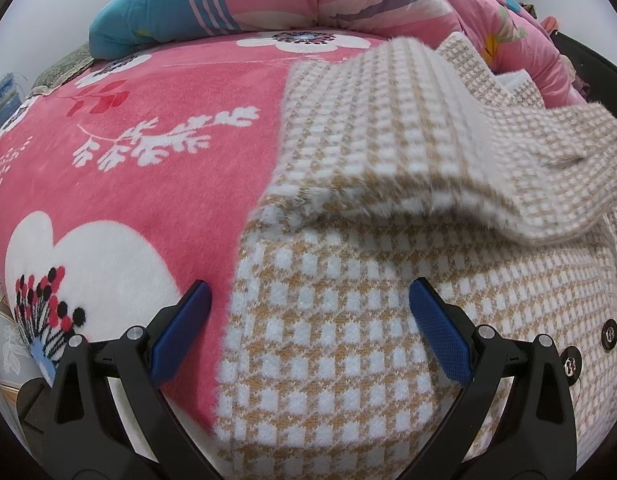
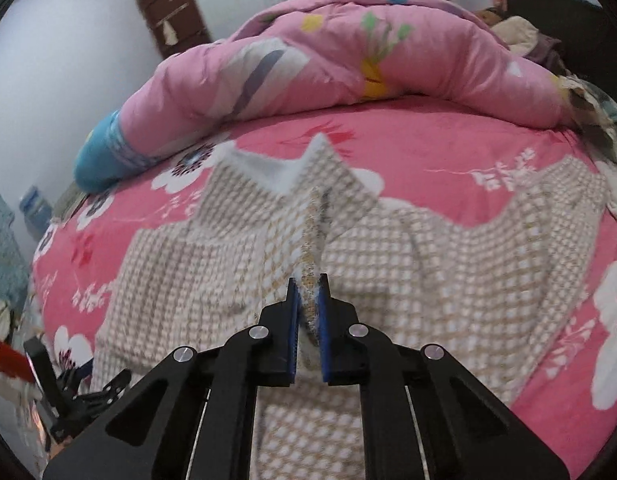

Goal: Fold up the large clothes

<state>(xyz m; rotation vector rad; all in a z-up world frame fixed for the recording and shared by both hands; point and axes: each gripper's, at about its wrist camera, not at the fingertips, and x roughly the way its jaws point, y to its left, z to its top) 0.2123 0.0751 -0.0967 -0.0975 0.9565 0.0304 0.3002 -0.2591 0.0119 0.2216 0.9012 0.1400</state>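
My right gripper pinching a raised ridge of the checked tan-and-white coat, coat spread on the pink flowered bedspread, rolled pink quilt behind, brown cabinet by the wall

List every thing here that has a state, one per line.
Right claw: shut on a raised fold of the cardigan.
Left claw: open, over the cardigan's edge, gripping nothing.
Cardigan: spread on the blanket, one part lifted, snaps undone.
Blanket: flat.
Quilt: bunched up behind.
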